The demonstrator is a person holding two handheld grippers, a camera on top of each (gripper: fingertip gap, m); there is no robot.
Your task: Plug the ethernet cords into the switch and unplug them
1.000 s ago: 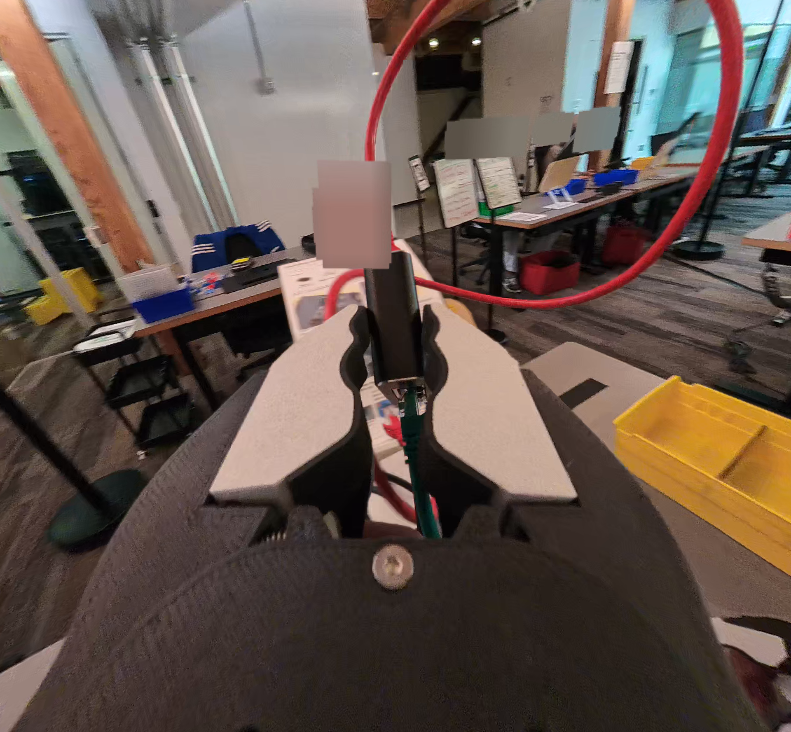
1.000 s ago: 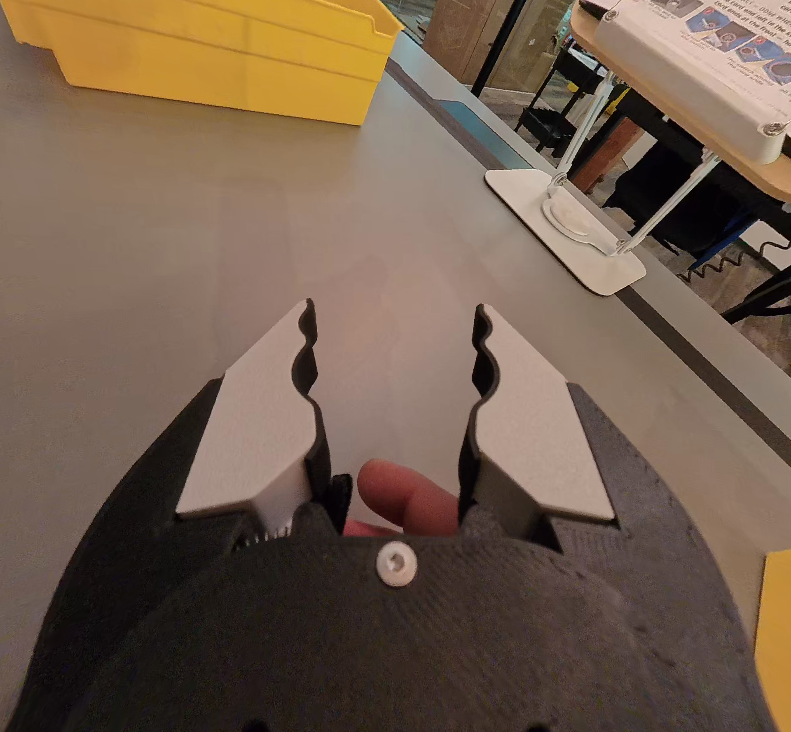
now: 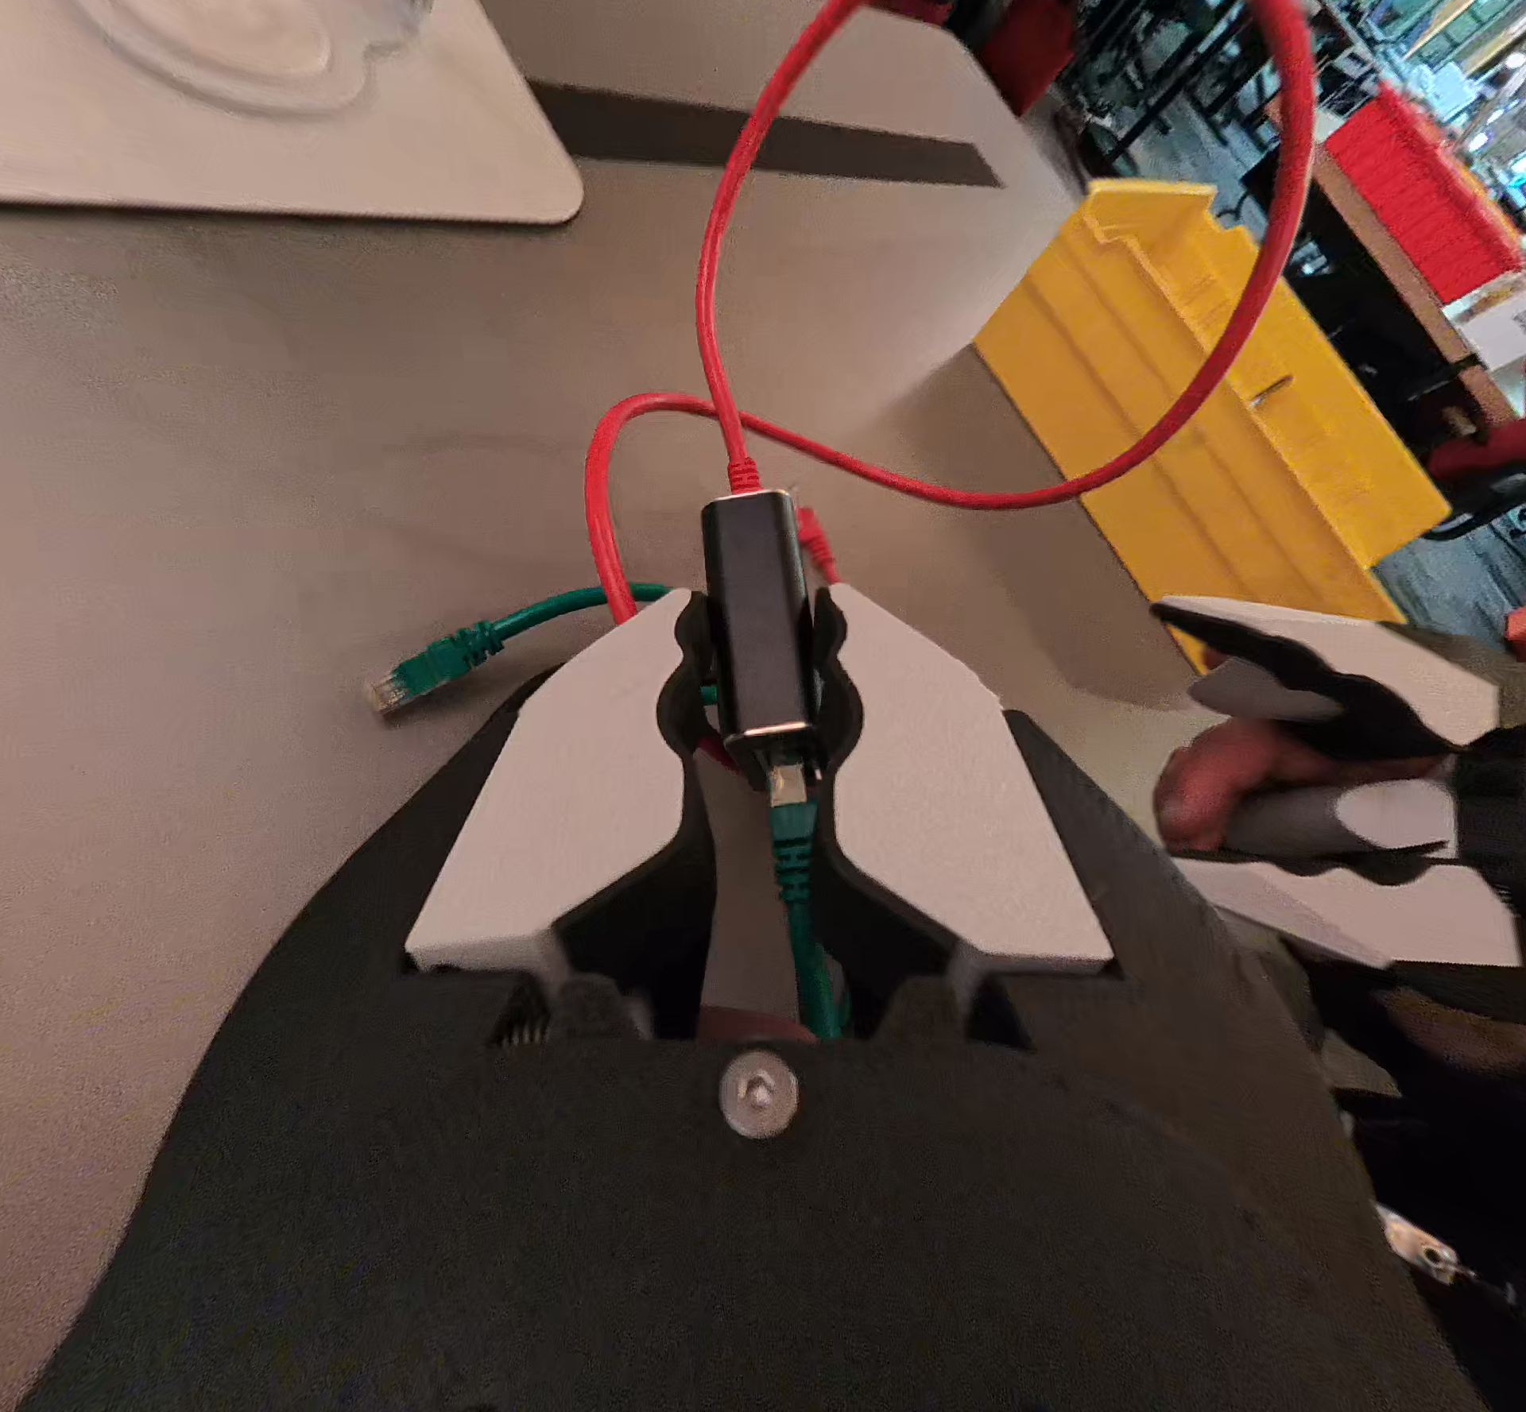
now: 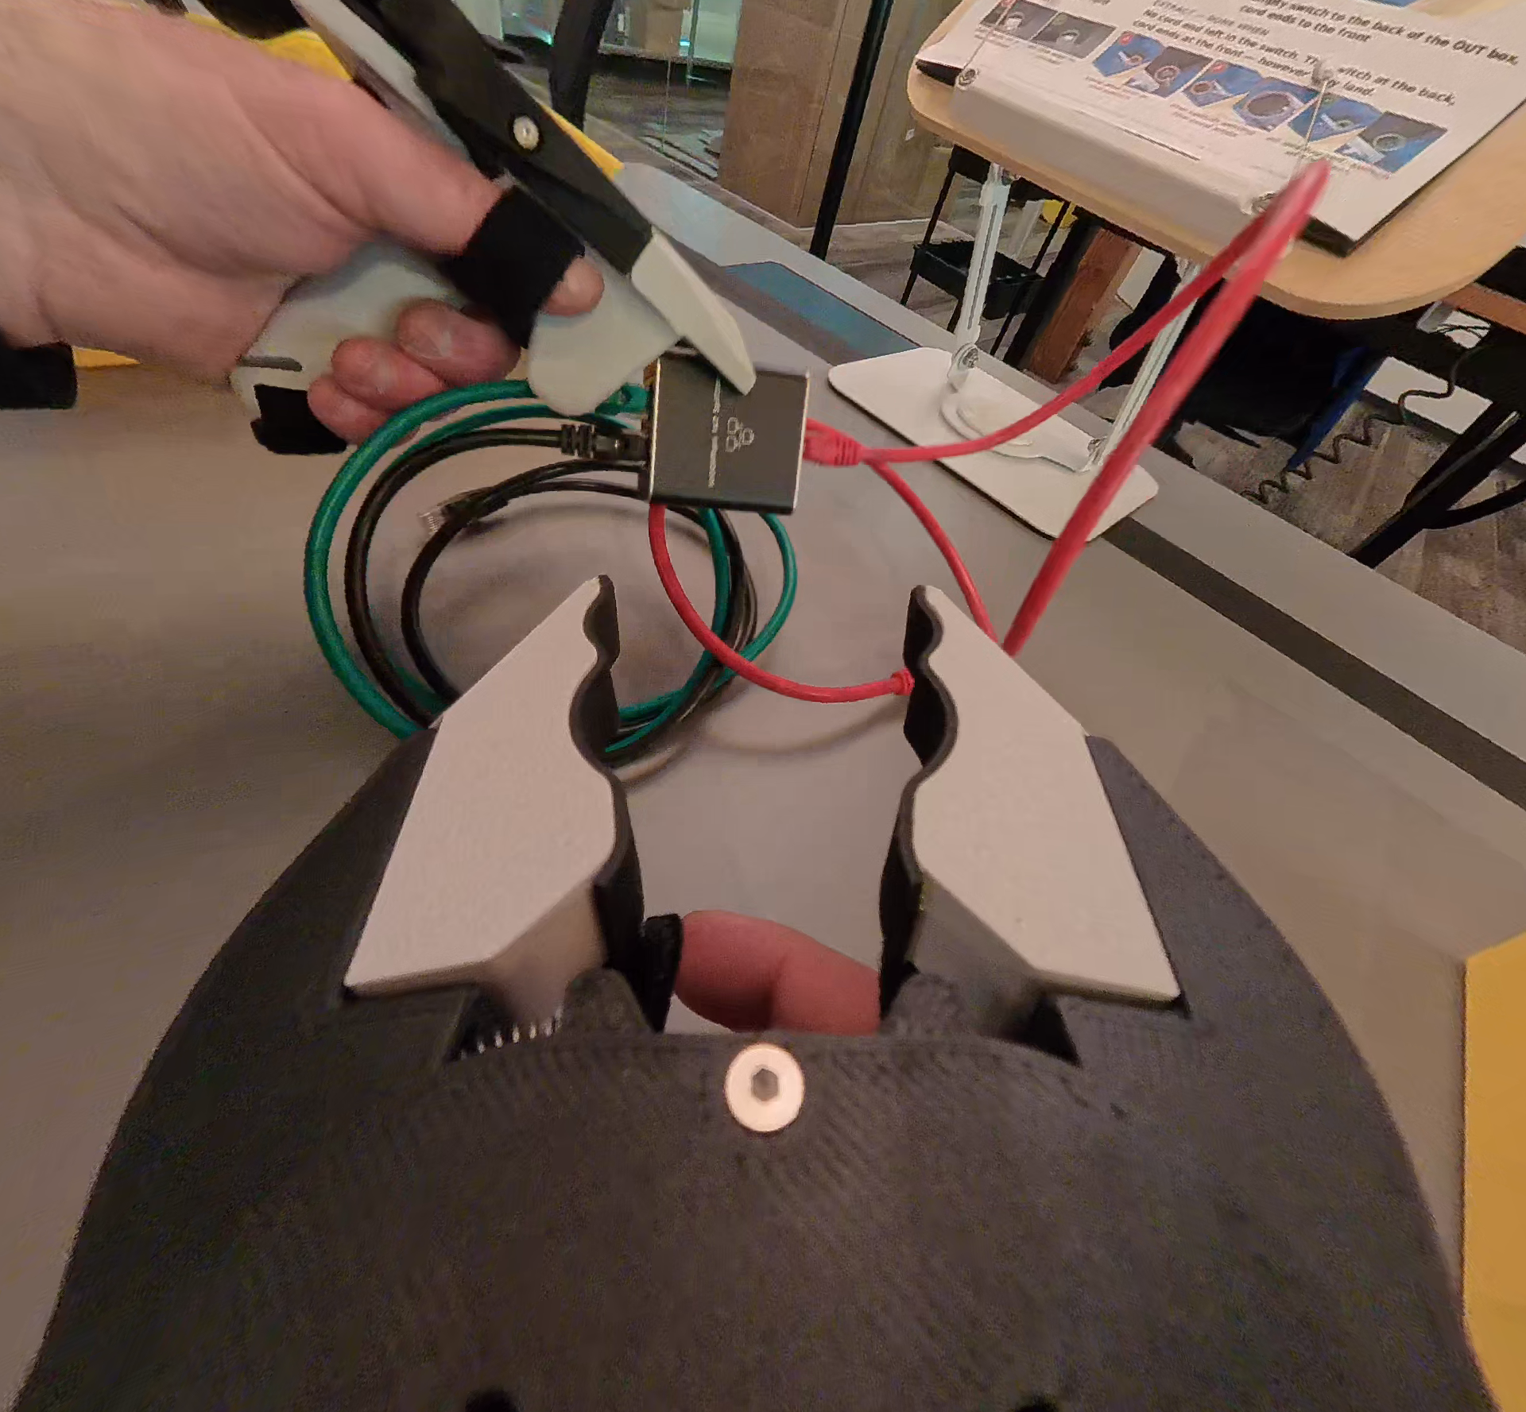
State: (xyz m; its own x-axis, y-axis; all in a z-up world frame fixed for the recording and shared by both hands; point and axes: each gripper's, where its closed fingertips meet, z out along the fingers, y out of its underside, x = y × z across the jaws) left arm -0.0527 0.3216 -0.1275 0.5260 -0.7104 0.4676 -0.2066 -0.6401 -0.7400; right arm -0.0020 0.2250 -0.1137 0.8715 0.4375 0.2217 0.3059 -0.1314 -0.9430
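My left gripper (image 3: 760, 613) is shut on the small black switch (image 3: 751, 571) and holds it above the grey table. A green cord (image 3: 797, 877) is plugged into the switch's near end; its free plug (image 3: 413, 679) lies at the left. A red cord (image 3: 1288, 134) is plugged into the far end and loops high. In the right wrist view the switch (image 4: 727, 439) hangs from the left gripper (image 4: 702, 365), with the green cord (image 4: 318, 547), a black cord (image 4: 372, 571) and the red cord (image 4: 1156, 415) coiled below. My right gripper (image 4: 760, 596) is open and empty, just short of the coils.
A yellow bin (image 3: 1197, 423) stands at the table's right. A stand with a white base (image 4: 991, 448) and an instruction board (image 4: 1239, 93) stands at the far edge, by a dark strip (image 4: 1321, 671). A hand (image 4: 206, 175) holds the left gripper. There is about 12 cm between the tips of the two grippers.
My left gripper has tilted down from facing the room to over the table, still shut on the switch, and now shows in front of my right gripper. The right gripper stays open.
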